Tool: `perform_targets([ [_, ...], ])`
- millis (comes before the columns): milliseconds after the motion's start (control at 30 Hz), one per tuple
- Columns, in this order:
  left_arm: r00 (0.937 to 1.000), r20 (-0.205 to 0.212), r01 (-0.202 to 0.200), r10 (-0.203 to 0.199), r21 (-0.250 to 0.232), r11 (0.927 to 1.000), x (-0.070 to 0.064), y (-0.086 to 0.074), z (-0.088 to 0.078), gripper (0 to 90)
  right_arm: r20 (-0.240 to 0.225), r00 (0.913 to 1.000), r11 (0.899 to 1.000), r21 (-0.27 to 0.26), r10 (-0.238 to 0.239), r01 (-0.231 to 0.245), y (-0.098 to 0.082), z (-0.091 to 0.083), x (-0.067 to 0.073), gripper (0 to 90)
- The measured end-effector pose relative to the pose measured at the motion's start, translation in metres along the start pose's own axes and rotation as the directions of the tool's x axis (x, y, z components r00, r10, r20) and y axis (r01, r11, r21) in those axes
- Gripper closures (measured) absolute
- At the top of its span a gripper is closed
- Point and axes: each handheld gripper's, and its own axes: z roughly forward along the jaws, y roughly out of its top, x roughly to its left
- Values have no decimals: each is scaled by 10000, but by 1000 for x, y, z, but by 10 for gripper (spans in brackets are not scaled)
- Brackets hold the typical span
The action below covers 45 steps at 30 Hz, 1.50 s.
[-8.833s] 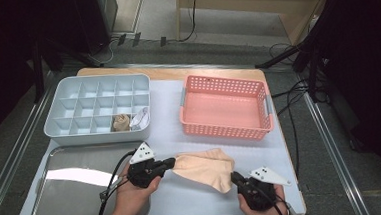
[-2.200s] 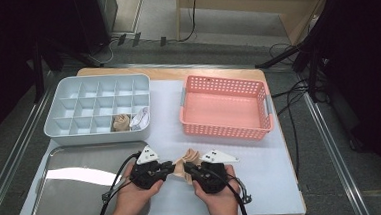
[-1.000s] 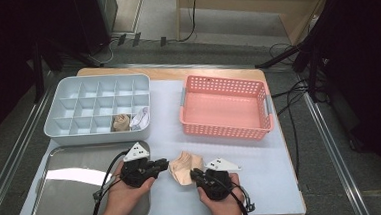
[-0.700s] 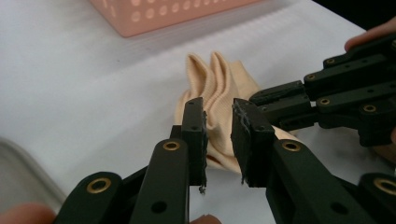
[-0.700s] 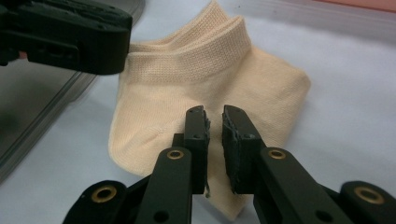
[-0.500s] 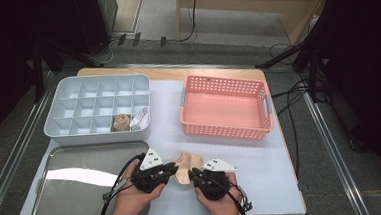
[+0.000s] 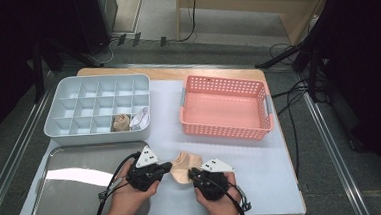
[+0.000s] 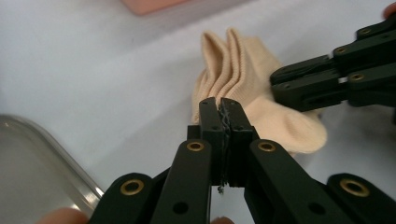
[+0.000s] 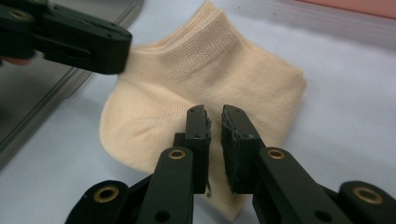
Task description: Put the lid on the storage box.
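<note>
A small beige sock (image 7: 182, 164) lies folded on the white table cover between my two grippers. My left gripper (image 7: 169, 167) points right at its left edge. In the left gripper view its jaws (image 8: 219, 102) have just closed and the pads meet, with no cloth seen between them; the sock (image 8: 238, 70) lies just beyond the tips. My right gripper (image 7: 191, 173) comes at the sock from the near right. In the right gripper view its tips (image 9: 214, 112) rest over the sock (image 9: 210, 65) with a narrow slit between the pads and no cloth pinched.
A metal tray (image 7: 78, 182) lies at the near left, under the left hand. Behind it stands a grey divided organiser (image 7: 95, 137) holding a rolled beige sock (image 7: 122, 122) and a white one (image 7: 140, 119). A pink basket (image 7: 225, 130) stands at the back right.
The left gripper has edged right, up to the sock's left edge. The right gripper has stayed put. The sock was spread wider several seconds ago and is now folded small.
</note>
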Motion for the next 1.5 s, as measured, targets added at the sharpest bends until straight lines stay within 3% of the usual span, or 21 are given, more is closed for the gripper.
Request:
perform_targets([
  [100, 10000, -36, -33, 33, 28, 10000, -1, -2, 3, 899, -309, 9990, 9995, 47, 321, -320, 1, -3, -3, 741],
  [200, 10000, -59, -10, 10, -19, 10000, -2, -1, 3, 897, 117, 9979, 9965, -556, 636, -628, 1, -15, -7, 695],
  [267, 9999, -138, 8, -8, -8, 10000, -1, -2, 3, 896, 353, 9935, 9908, -850, 1085, -1052, 0, -21, -11, 643],
  [500, 9999, -120, -5, 4, -141, 9999, -2, -3, 2, 892, 64, 9782, 9763, -646, 2075, -2067, -8, -15, -14, 505],
  [633, 9997, -246, -26, 23, -120, 9999, 0, -3, 0, 892, 472, 9800, 9804, -473, 1932, -1910, -10, -10, -8, 527],
  [800, 9982, -536, -281, 280, -9, 9996, -2, -4, 1, 893, 1240, 9836, 9905, -588, 1306, -1241, -12, -6, 5, 628],
  [900, 9978, -596, -287, 290, 66, 9996, -2, -4, 2, 892, 904, 9877, 9907, -595, 1273, -1222, -11, -3, 7, 794],
  [1000, 9981, -556, -243, 248, 87, 9997, -2, -4, 3, 892, 747, 9887, 9903, -577, 1302, -1261, -10, -4, 4, 844],
  [1133, 9993, -340, -175, 177, 56, 9998, -4, -3, 3, 886, 597, 9890, 9900, -485, 1356, -1328, -8, -8, -1, 847],
  [1200, 10000, 3, -27, 27, 84, 10000, -4, -1, 3, 885, 699, 9901, 9919, -464, 1213, -1183, -7, -11, -1, 846],
  [1267, 9999, 33, 96, -96, 109, 9999, -4, -1, 5, 882, 764, 9917, 9936, -524, 1037, -999, -6, -15, -3, 843],
  [1333, 10000, 36, 75, -75, 143, 9999, -4, -1, 6, 879, 616, 9916, 9923, -562, 1137, -1103, -5, -18, -7, 797],
  [1400, 9999, -107, 49, -48, 133, 9999, -5, -1, 7, 876, 790, 9891, 9909, -621, 1241, -1194, -6, -20, -9, 678],
  [1500, 9997, -252, -1, 5, 152, 9999, -5, -2, 7, 874, 670, 9807, 9814, -698, 1835, -1788, -10, -25, -12, 601],
])
